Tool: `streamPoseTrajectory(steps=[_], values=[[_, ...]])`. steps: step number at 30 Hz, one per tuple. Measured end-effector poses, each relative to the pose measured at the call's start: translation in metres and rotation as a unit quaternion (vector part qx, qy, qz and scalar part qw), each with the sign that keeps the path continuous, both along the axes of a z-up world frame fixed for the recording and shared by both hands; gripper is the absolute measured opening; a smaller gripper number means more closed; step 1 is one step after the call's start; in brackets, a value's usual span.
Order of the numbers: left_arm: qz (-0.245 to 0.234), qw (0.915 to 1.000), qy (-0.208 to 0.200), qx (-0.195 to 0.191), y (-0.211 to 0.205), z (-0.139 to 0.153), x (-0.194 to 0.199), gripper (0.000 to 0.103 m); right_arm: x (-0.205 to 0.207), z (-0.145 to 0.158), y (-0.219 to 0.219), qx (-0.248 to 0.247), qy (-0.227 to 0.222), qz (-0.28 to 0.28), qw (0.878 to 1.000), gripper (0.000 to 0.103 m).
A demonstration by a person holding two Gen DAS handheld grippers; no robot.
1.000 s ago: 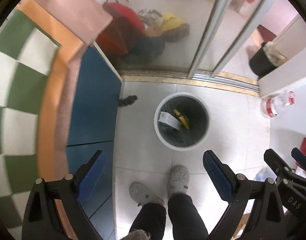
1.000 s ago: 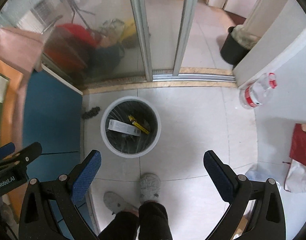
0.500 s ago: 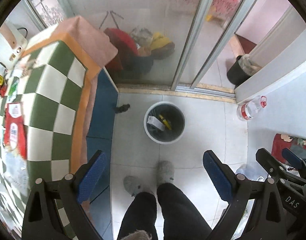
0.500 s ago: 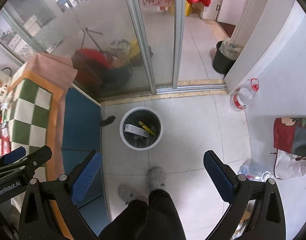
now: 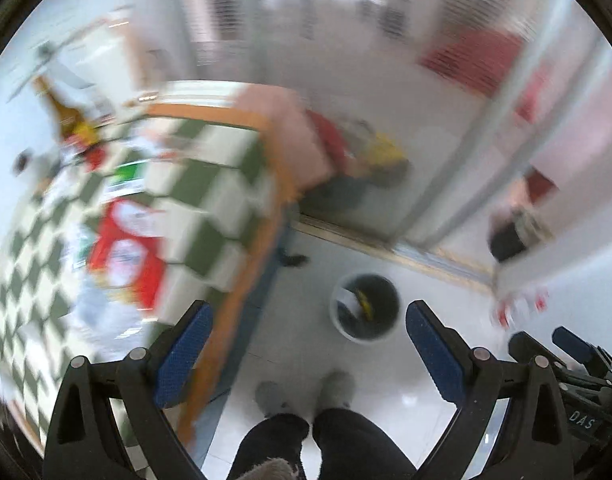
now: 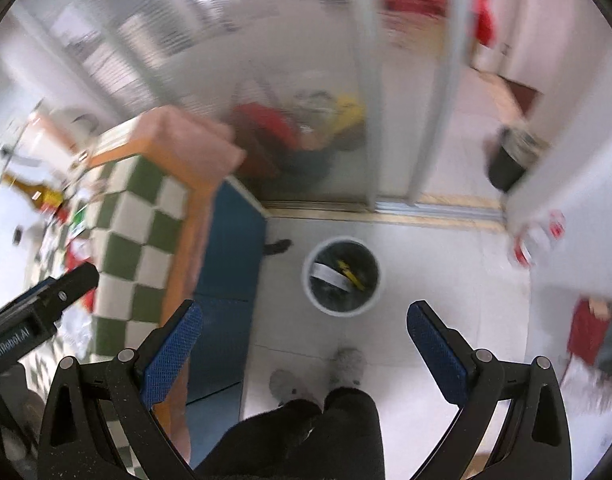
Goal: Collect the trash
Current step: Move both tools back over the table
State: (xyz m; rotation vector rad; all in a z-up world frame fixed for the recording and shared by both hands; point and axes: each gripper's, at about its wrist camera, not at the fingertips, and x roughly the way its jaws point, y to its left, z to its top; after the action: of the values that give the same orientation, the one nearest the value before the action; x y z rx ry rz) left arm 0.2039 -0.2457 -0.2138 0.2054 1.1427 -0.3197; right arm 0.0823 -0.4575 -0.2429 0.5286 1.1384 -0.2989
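A white round trash bin [image 5: 365, 307] with a black liner stands on the tiled floor, holding a white slip and a yellow wrapper; it also shows in the right wrist view [image 6: 341, 275]. My left gripper [image 5: 308, 334] is open and empty, high above the floor. My right gripper [image 6: 303, 334] is open and empty too. A green-and-white checked table [image 5: 209, 196] at the left carries red packets [image 5: 125, 256], a brown bottle [image 5: 61, 116] and other blurred litter. Both views are motion-blurred.
The person's legs and grey slippers [image 6: 346, 364] stand just in front of the bin. A glass sliding door [image 6: 370, 120] is behind it. A plastic bottle [image 6: 536, 240] and a black bin [image 6: 510, 160] sit at the right. A blue table side panel [image 6: 229, 248] faces the bin.
Both grippers have risen and swung left, so the bin looks smaller and the checked table with its litter has come into view. Both stay open and empty.
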Motion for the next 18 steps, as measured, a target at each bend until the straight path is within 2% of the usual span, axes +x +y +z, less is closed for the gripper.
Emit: streamPoseTrajectory(steps=[2,5,10,12,14,18], values=[[0.050,0.9987,-0.008,0.008,0.039,0.008,0.012,0.099,0.032,0.007,0.026,0.013,-0.004,0.046,0.999,0.103],[0.139,0.9897,-0.015,0.030,0.117,0.015,0.030,0.099,0.080,0.013,0.072,0.032,-0.003,0.114,0.993,0.103],[0.271,0.9596,-0.005,0.077,0.246,0.001,0.054,0.099,0.156,0.009,0.153,0.047,0.003,0.185,0.982,0.103],[0.305,0.9486,0.004,0.085,0.285,-0.009,0.070,0.099,0.187,0.004,0.177,0.045,0.006,0.196,0.979,0.103],[0.322,0.9431,0.016,0.081,0.310,-0.018,0.084,0.099,0.224,0.000,0.200,0.037,0.011,0.207,0.978,0.103],[0.331,0.9401,0.059,0.055,0.344,-0.047,0.133,0.099,0.304,-0.012,0.236,0.004,0.028,0.218,0.976,0.103]])
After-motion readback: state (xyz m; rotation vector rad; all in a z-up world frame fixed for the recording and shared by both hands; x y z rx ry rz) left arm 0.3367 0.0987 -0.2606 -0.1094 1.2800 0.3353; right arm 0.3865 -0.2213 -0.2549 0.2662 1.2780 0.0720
